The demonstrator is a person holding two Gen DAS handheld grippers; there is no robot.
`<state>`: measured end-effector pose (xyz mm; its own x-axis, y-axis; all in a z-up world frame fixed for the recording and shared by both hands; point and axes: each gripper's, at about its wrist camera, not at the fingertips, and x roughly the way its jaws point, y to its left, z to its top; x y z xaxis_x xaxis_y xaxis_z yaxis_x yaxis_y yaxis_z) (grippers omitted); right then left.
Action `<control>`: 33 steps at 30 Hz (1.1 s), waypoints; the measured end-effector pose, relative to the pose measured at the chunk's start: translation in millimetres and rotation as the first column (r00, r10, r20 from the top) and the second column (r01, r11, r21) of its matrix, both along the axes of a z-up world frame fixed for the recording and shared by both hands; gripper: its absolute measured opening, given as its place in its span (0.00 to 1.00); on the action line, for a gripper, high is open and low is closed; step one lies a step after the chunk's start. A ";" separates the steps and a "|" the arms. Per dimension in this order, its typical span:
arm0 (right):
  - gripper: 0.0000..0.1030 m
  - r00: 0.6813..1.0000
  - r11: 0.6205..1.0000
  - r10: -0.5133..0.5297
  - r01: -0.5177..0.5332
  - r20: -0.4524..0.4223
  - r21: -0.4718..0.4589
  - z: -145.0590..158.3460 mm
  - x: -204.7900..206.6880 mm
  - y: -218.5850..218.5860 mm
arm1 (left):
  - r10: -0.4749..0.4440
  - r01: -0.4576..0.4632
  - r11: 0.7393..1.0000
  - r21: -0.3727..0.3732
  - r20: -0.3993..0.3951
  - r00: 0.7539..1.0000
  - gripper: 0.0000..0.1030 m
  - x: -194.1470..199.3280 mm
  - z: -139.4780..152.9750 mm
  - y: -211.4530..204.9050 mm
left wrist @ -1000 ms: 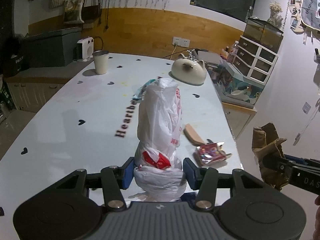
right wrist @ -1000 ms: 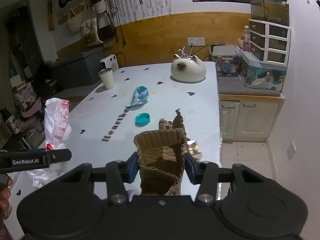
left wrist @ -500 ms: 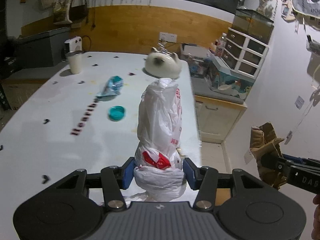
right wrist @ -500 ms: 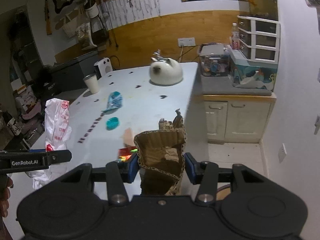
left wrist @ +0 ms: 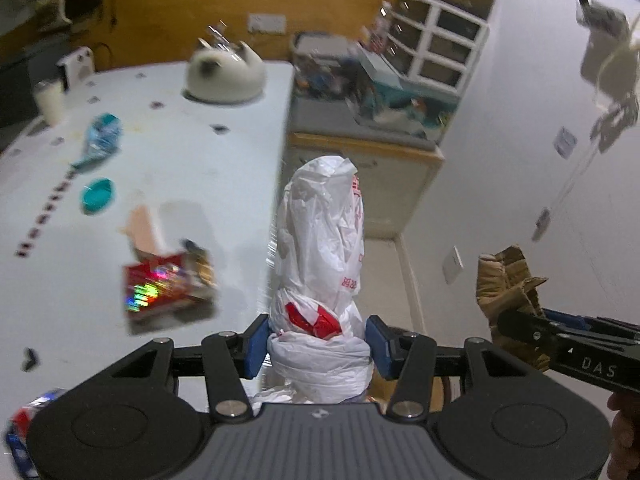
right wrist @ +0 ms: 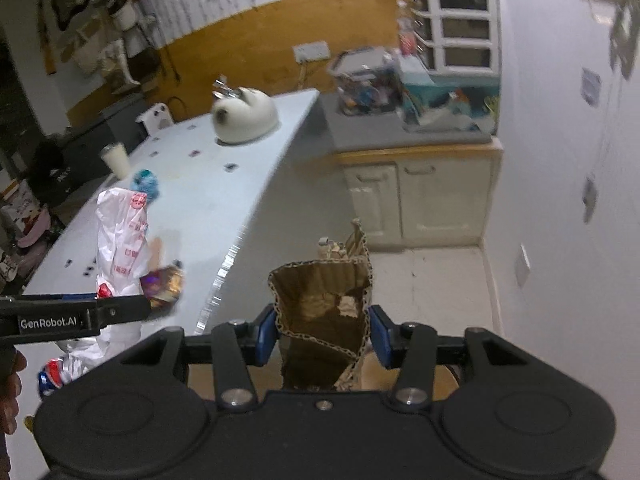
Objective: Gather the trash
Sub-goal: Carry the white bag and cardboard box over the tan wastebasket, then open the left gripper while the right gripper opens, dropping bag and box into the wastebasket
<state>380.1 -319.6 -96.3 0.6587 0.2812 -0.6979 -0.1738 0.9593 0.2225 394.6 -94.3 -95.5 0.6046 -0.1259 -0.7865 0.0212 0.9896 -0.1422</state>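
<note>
While I carry both loads past the corner of the white table point(left wrist: 168, 168), the main risk is a slipping grip. My left tongs point(left wrist: 316, 344) are closed partway on the twisted neck of a white plastic bag point(left wrist: 320, 240), which stands up between the blue pads; the film is slick and springy, so I judge it could squirm loose if I swing. My right tongs point(right wrist: 322, 330) are likewise half closed on a torn piece of cardboard point(right wrist: 320, 304), pinched at its sides; it is crumpled and could fold and drop. Both views are blurred, so I could also clip the table edge.

Left on the table are a shiny red wrapper point(left wrist: 160, 288), a teal lid point(left wrist: 98, 196), a blue-green packet point(left wrist: 100, 136) and a tan scrap point(left wrist: 144, 232). A white cup point(left wrist: 50, 100) stands farther back; I cannot tell what it holds. No bin is clearly in sight.
</note>
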 end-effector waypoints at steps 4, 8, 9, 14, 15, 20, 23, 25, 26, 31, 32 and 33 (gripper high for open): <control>0.47 0.998 0.999 -0.037 0.038 -0.056 0.004 -24.2 9.2 -22.7 | -0.035 0.032 0.998 -0.048 -0.077 0.996 0.51 17.9 -29.6 -22.3; 0.47 0.991 0.997 -0.071 0.072 -0.116 0.002 -49.9 16.3 -42.3 | -0.075 0.060 0.995 -0.085 -0.176 0.982 0.51 35.2 -65.6 -45.3; 0.47 0.987 0.996 -0.085 0.085 -0.136 -0.002 -58.5 18.9 -48.4 | -0.086 0.068 0.993 -0.095 -0.201 0.976 0.51 40.0 -76.0 -51.6; 0.47 0.965 0.990 -0.140 0.142 -0.222 -0.010 -95.6 30.2 -73.8 | -0.139 0.109 0.987 -0.117 -0.292 0.946 0.51 62.0 -119.8 -78.6; 0.47 0.959 0.988 -0.151 0.153 -0.238 -0.010 -103.4 32.5 -78.6 | -0.150 0.115 0.985 -0.127 -0.317 0.936 0.51 67.4 -131.6 -83.2; 0.47 0.926 0.979 -0.197 0.205 -0.324 -0.009 -141.3 42.0 -99.7 | -0.154 0.099 0.984 -0.147 -0.433 0.888 0.51 86.6 -186.4 -99.6; 0.47 0.909 0.978 -0.197 0.210 -0.367 -0.005 -162.7 47.3 -104.5 | -0.134 0.051 0.983 -0.178 -0.494 0.859 0.51 95.7 -215.8 -101.5; 0.47 0.898 0.978 -0.195 0.209 -0.394 -0.008 -176.9 51.7 -104.1 | -0.108 0.011 0.984 -0.180 -0.536 0.837 0.51 102.9 -235.0 -101.5; 0.47 0.893 0.978 -0.194 0.209 -0.406 -0.008 -183.3 53.8 -103.8 | -0.096 -0.004 0.984 -0.177 -0.551 0.829 0.51 106.9 -242.6 -101.7; 0.47 0.872 0.978 -0.187 0.208 -0.453 -0.002 -208.5 65.7 -100.3 | -0.035 -0.064 0.987 -0.149 -0.583 0.812 0.57 114.0 -272.6 -97.5; 0.47 0.870 0.978 -0.185 0.208 -0.456 0.001 -212.4 68.8 -100.2 | -0.035 -0.056 0.989 -0.138 -0.583 0.811 0.60 114.5 -276.3 -98.8; 0.47 0.869 0.978 -0.182 0.208 -0.460 0.006 -215.5 70.6 -99.6 | -0.036 -0.044 0.991 -0.123 -0.583 0.812 0.67 116.8 -278.7 -99.0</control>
